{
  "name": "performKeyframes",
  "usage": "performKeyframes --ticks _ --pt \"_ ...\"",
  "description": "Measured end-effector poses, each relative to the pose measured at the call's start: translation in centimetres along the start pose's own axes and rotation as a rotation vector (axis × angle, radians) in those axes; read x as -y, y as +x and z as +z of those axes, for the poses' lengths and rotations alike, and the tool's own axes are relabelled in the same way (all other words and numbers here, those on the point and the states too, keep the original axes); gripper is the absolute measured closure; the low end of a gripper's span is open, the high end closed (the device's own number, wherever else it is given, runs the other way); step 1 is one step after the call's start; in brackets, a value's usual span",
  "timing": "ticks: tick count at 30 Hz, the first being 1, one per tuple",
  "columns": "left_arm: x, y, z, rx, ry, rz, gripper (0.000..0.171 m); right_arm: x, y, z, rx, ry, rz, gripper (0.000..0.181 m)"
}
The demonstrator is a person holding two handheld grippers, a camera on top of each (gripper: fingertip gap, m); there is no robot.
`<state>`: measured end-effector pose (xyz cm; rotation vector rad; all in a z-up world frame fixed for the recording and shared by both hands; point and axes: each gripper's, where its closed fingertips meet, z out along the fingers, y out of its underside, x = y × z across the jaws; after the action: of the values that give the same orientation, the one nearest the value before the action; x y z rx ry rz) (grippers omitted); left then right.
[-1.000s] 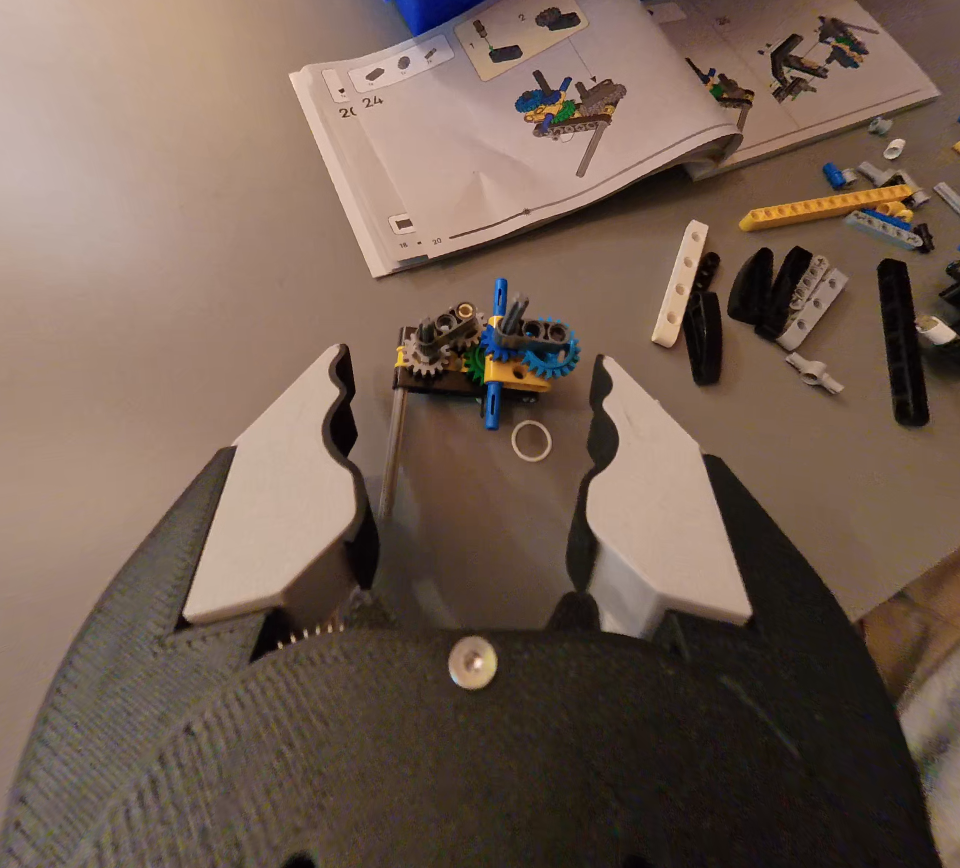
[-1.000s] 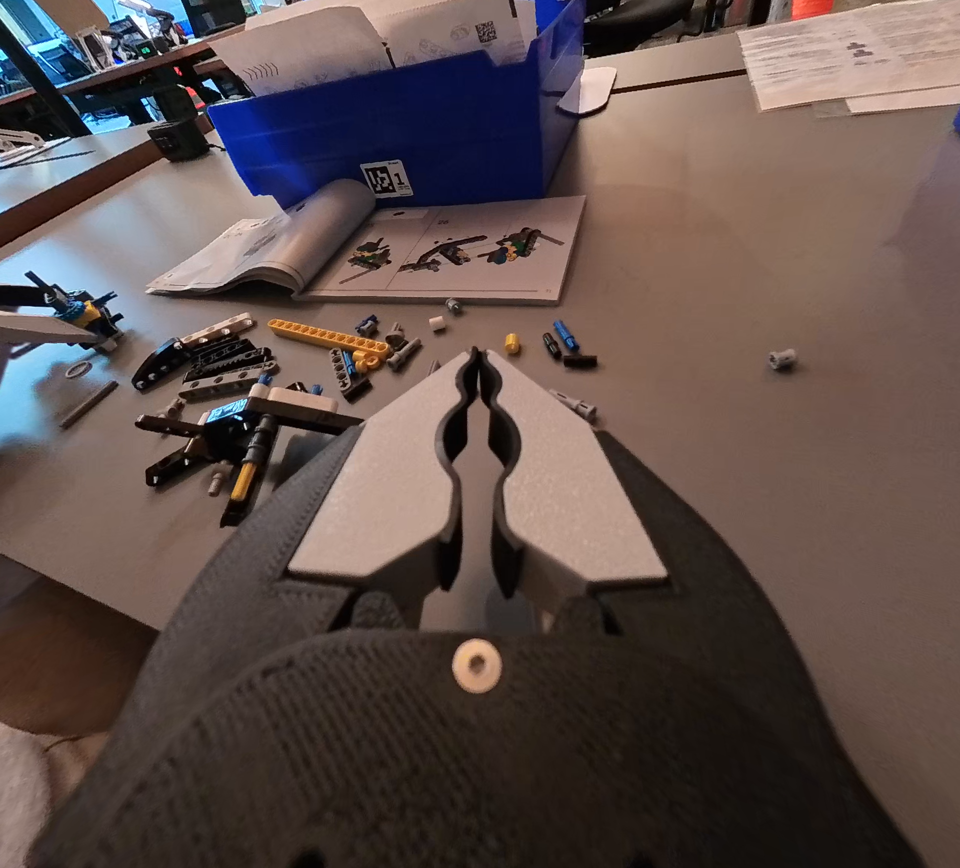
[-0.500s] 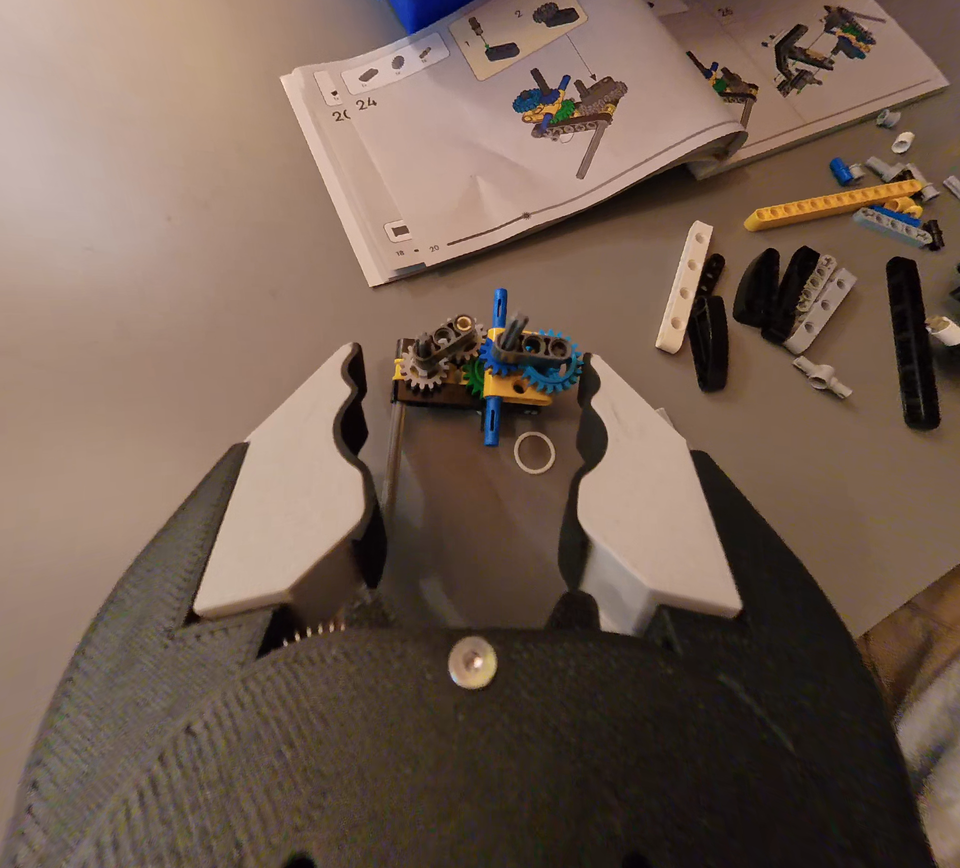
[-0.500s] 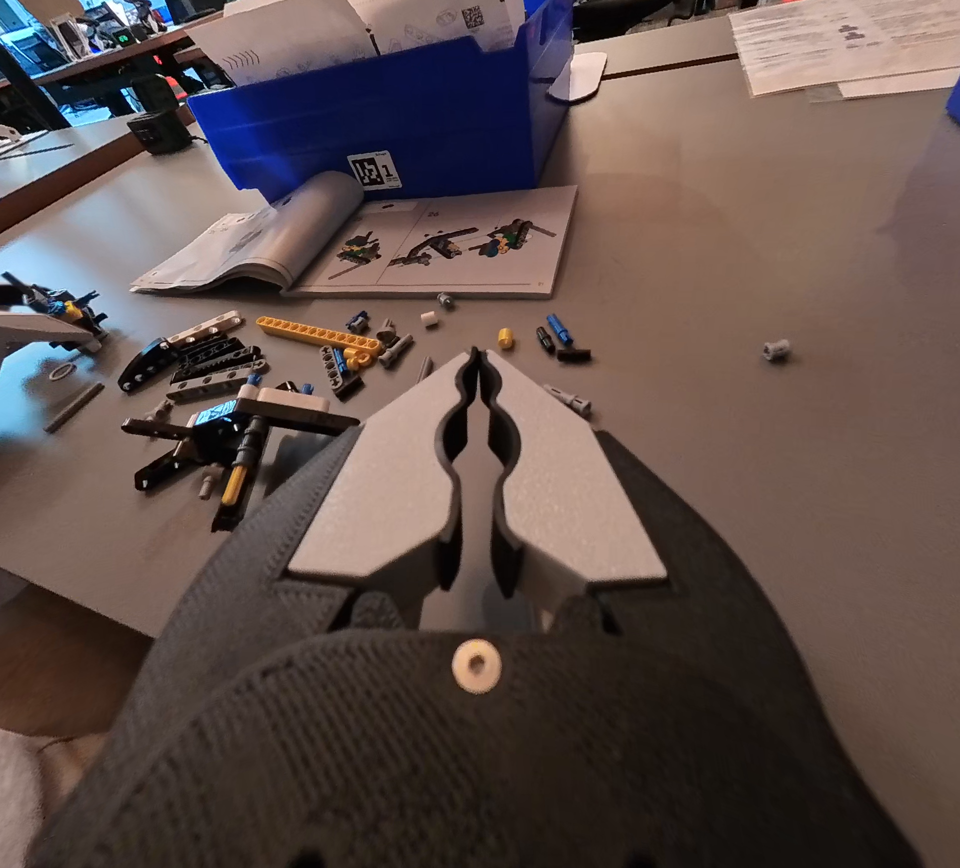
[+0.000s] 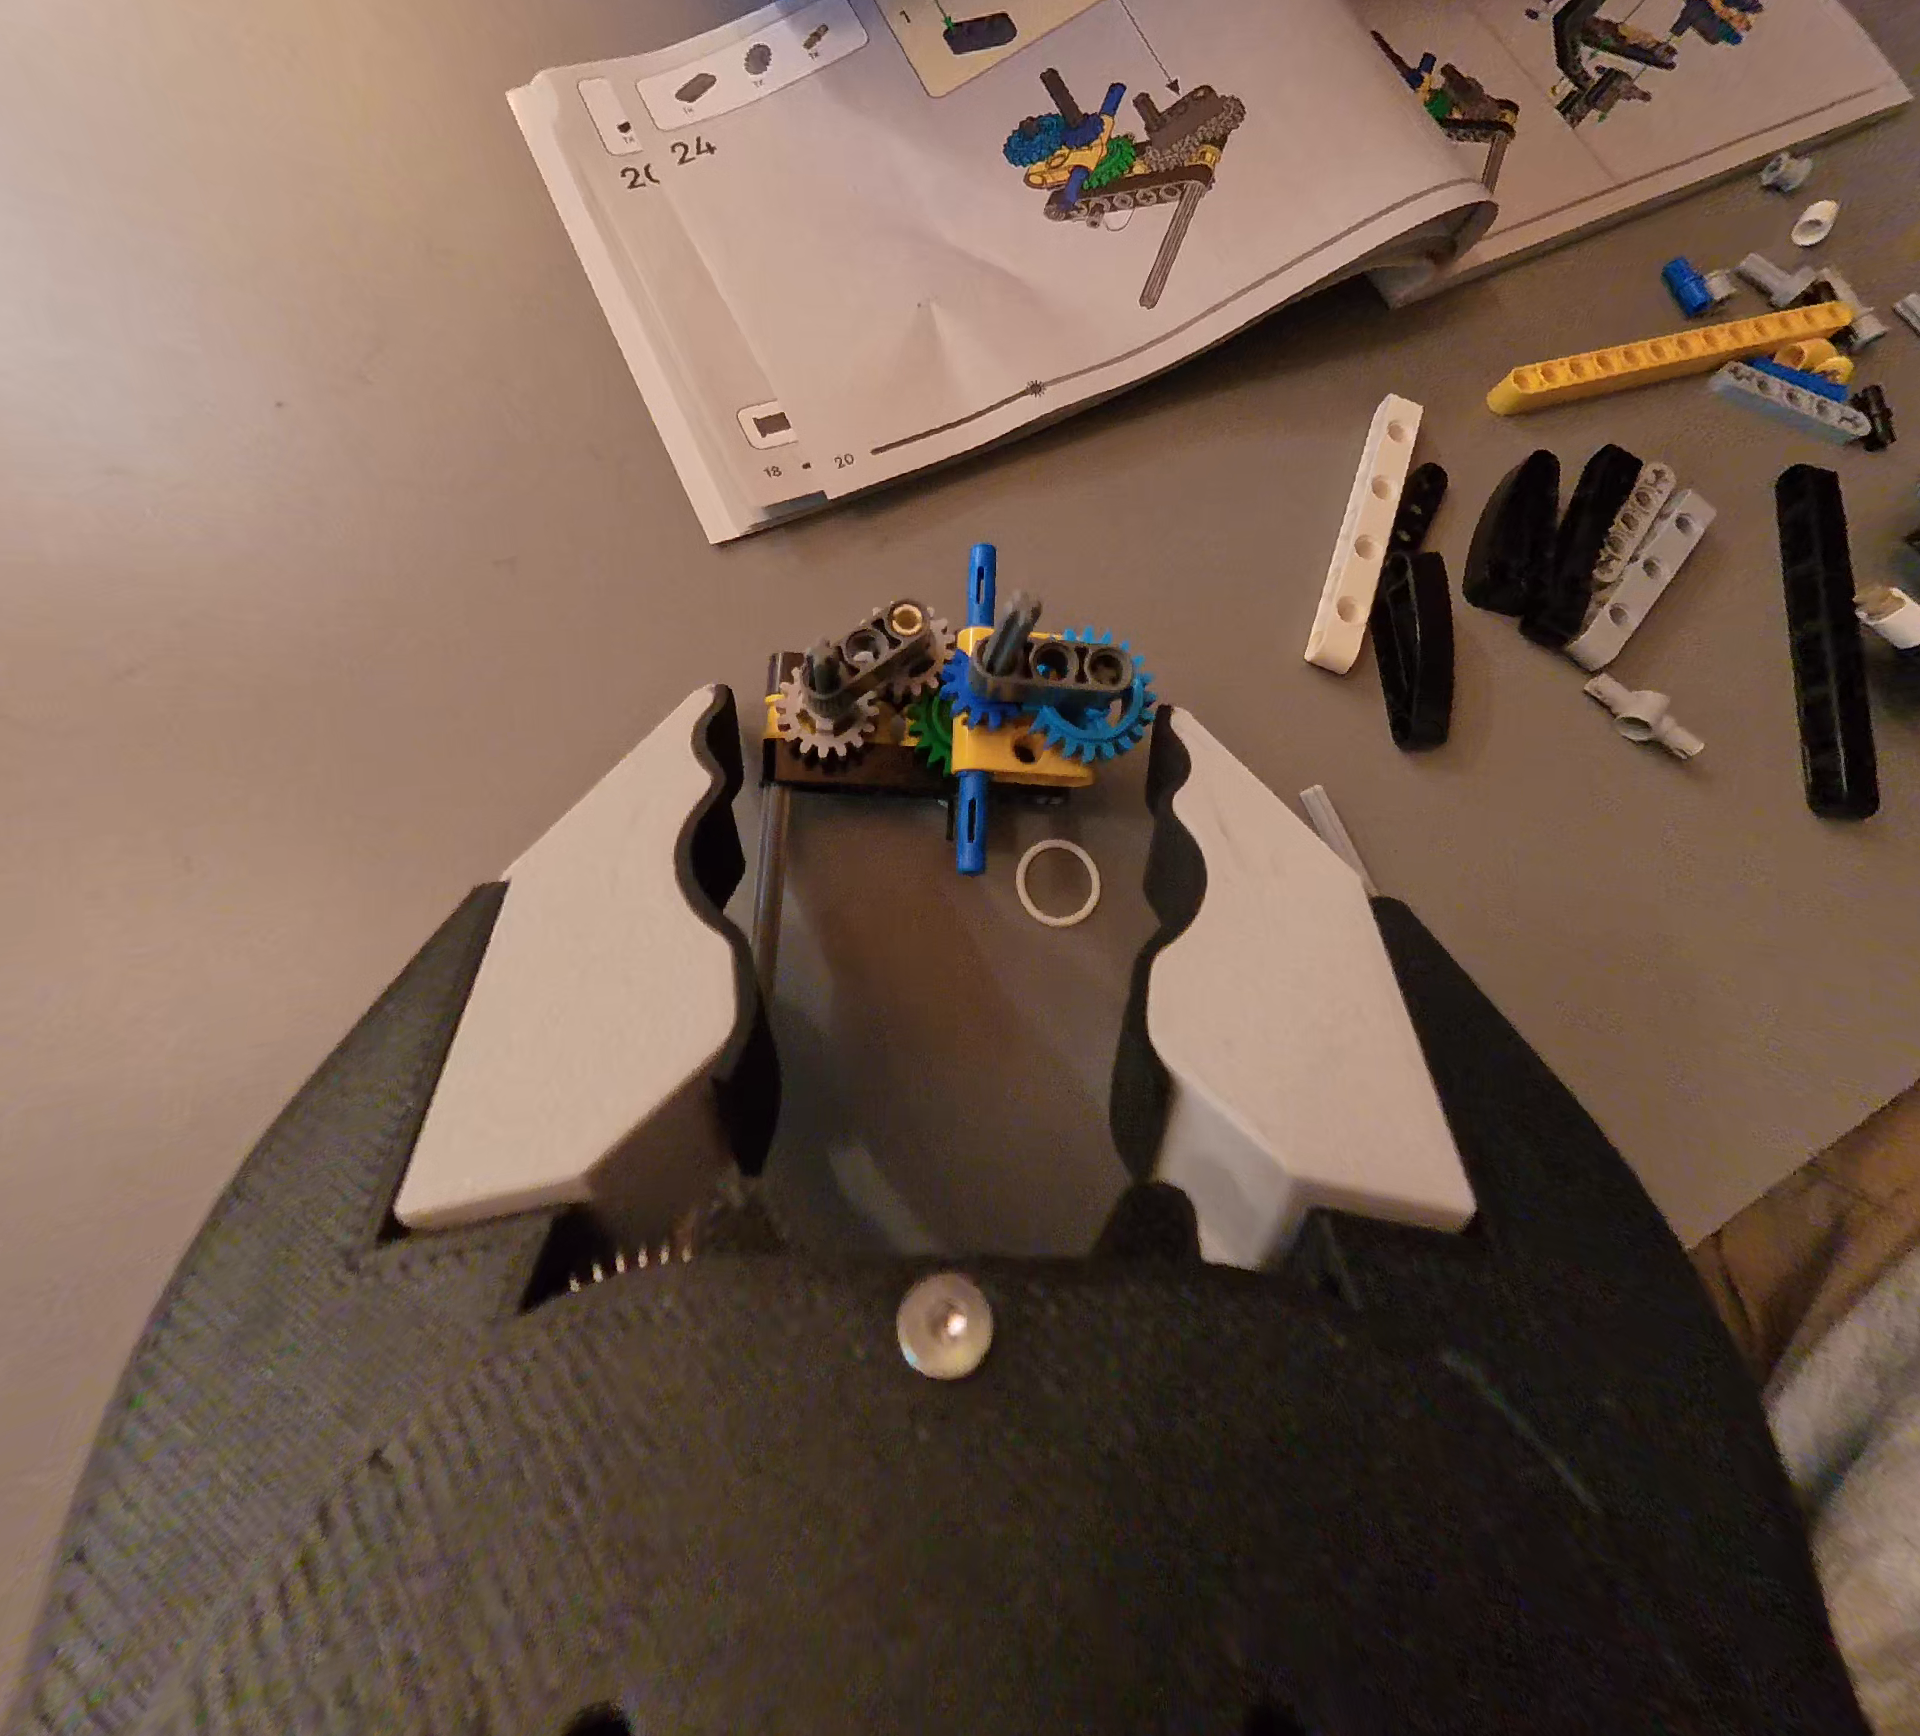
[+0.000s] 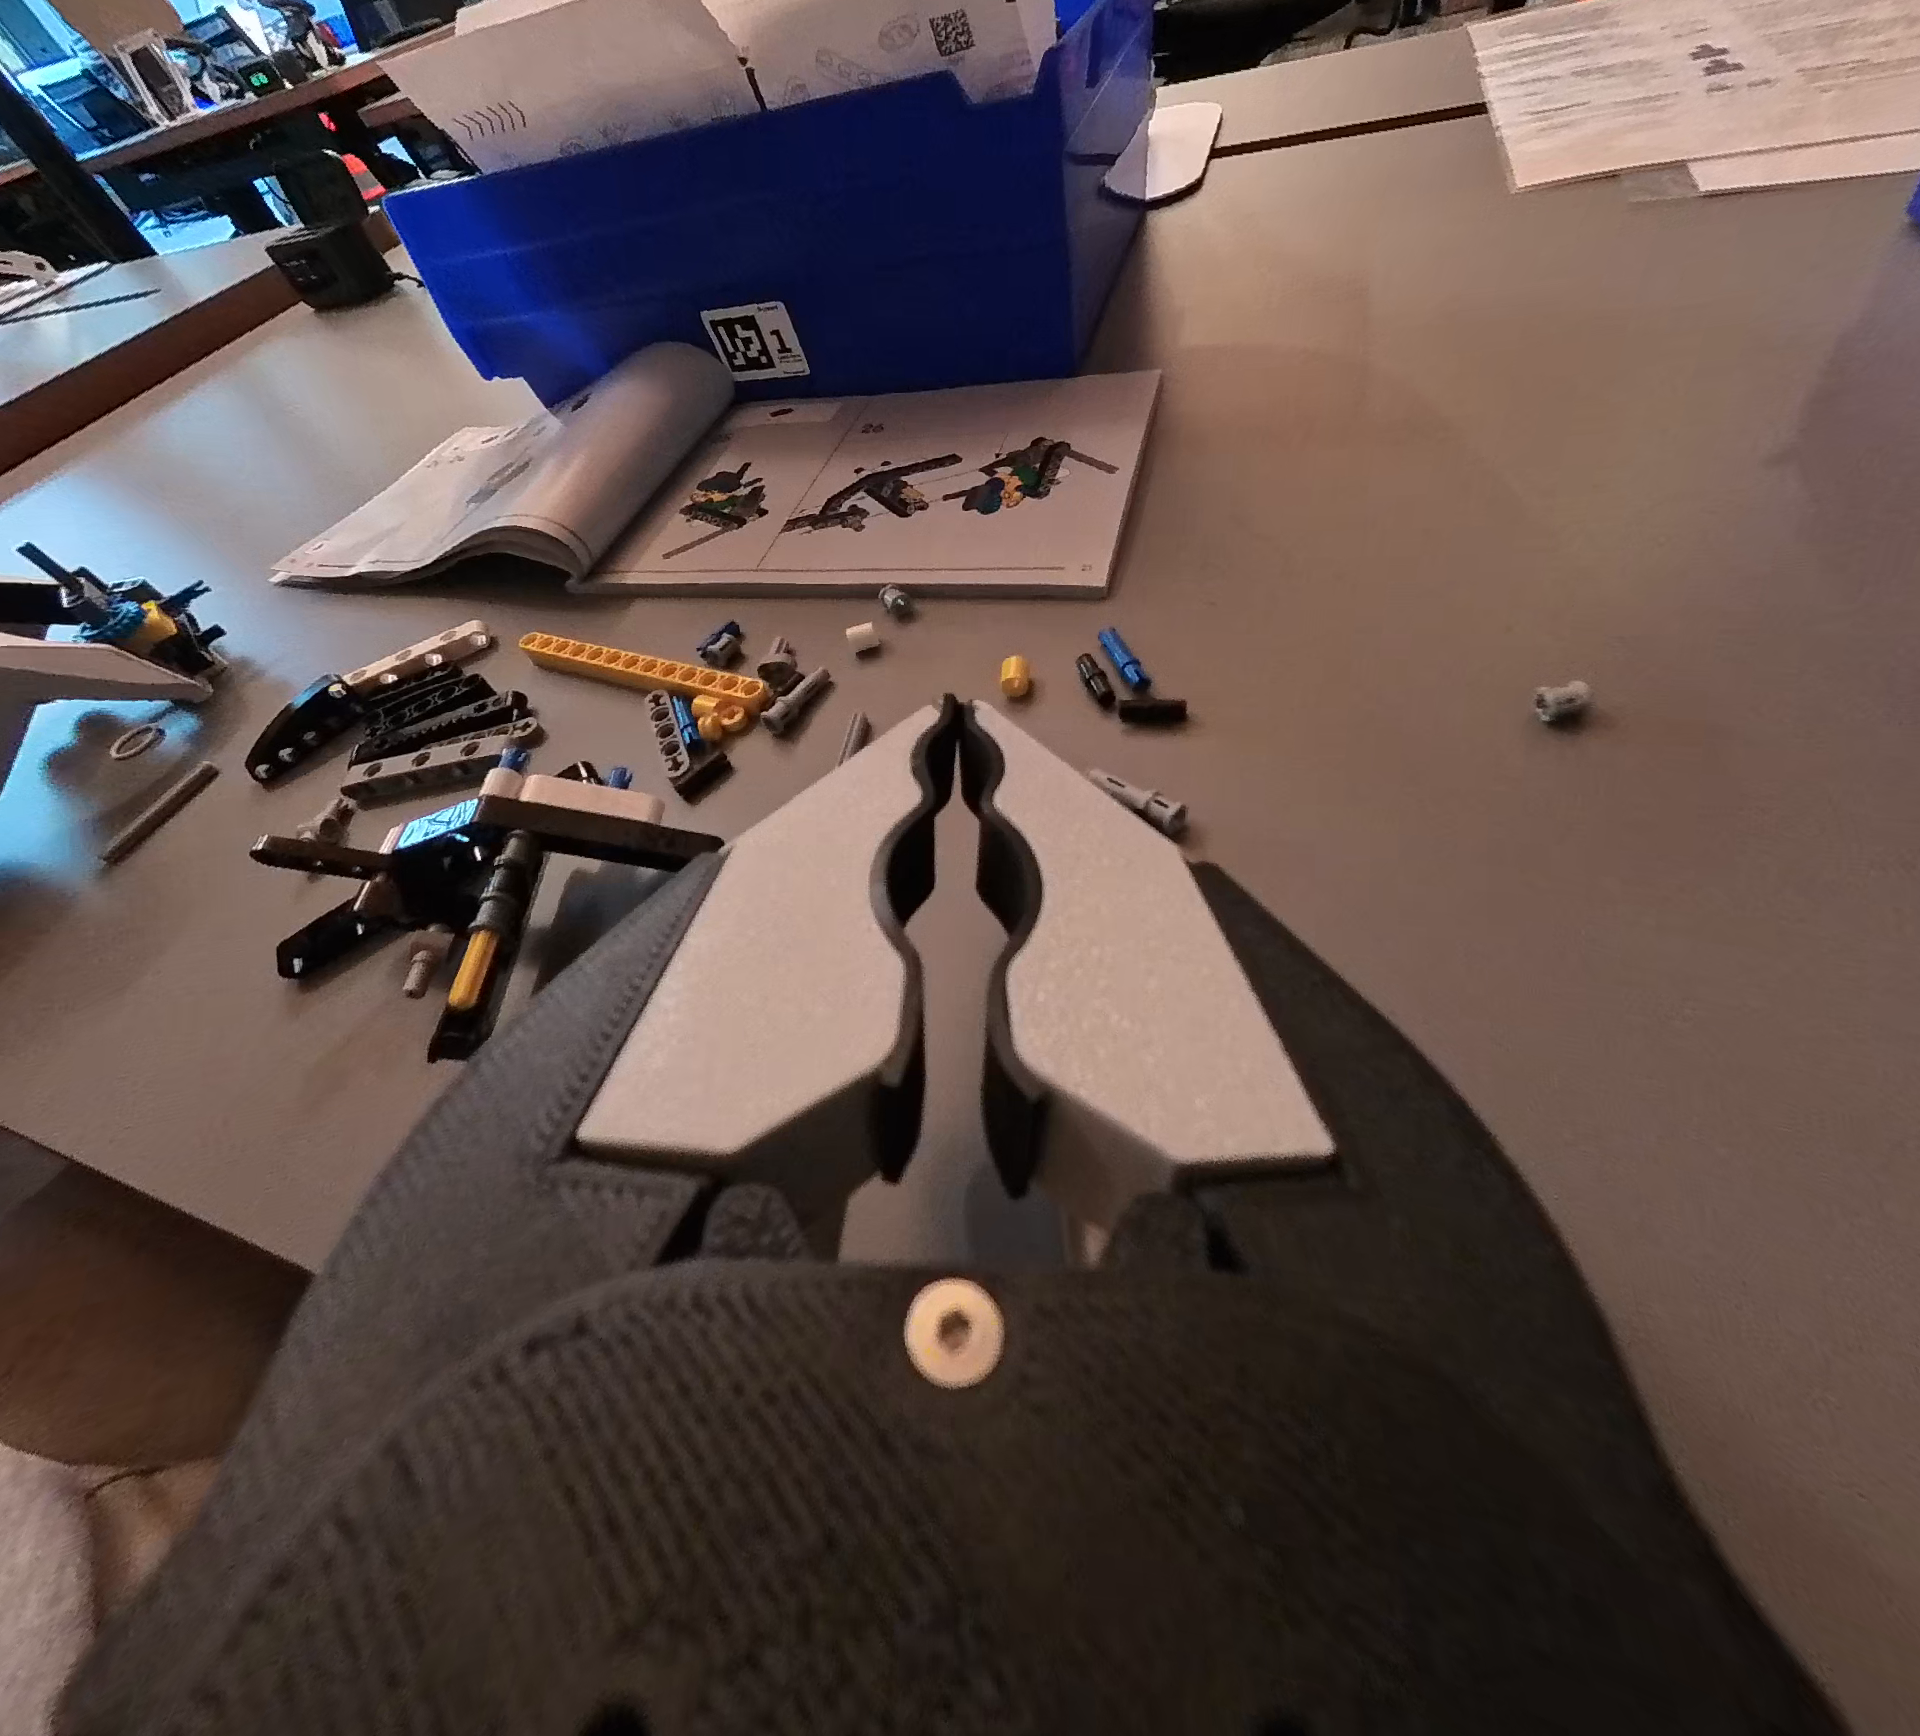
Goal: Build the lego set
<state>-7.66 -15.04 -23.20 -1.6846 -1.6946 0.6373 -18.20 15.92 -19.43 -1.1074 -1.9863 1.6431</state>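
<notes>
A small gear assembly (image 5: 956,699) with grey, green and blue gears, a yellow piece and a blue axle sits on the grey table. My left gripper (image 5: 943,722) is open, with one fingertip close on each side of the assembly. A grey axle (image 5: 769,865) and a white ring (image 5: 1058,883) lie between the fingers. My right gripper (image 6: 956,715) is shut and empty, hovering above the table. In the right wrist view the assembly (image 6: 145,621) is at the far left beside a left finger (image 6: 94,673).
An open instruction booklet (image 5: 935,252) lies in front of a blue bin (image 6: 779,252). Loose pieces are scattered to the right: a yellow beam (image 5: 1662,356), a white beam (image 5: 1361,543), black beams (image 5: 1829,647) and a black sub-assembly (image 6: 447,865). The table edge (image 5: 1714,1208) is near. My hands' fingertips stand some 35 cm from each other.
My left gripper has moved forward and its fingers have narrowed on either side of the gear assembly. My right gripper stays shut and has shifted only slightly.
</notes>
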Motion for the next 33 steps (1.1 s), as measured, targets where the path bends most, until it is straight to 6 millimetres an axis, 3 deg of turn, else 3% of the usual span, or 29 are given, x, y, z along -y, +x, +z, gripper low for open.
performKeyframes --ticks 33 --pt "-0.27 -0.13 0.15 -0.005 -0.018 -0.016 0.102 0.04 -0.05 -0.01 0.006 0.004 0.002 0.181"
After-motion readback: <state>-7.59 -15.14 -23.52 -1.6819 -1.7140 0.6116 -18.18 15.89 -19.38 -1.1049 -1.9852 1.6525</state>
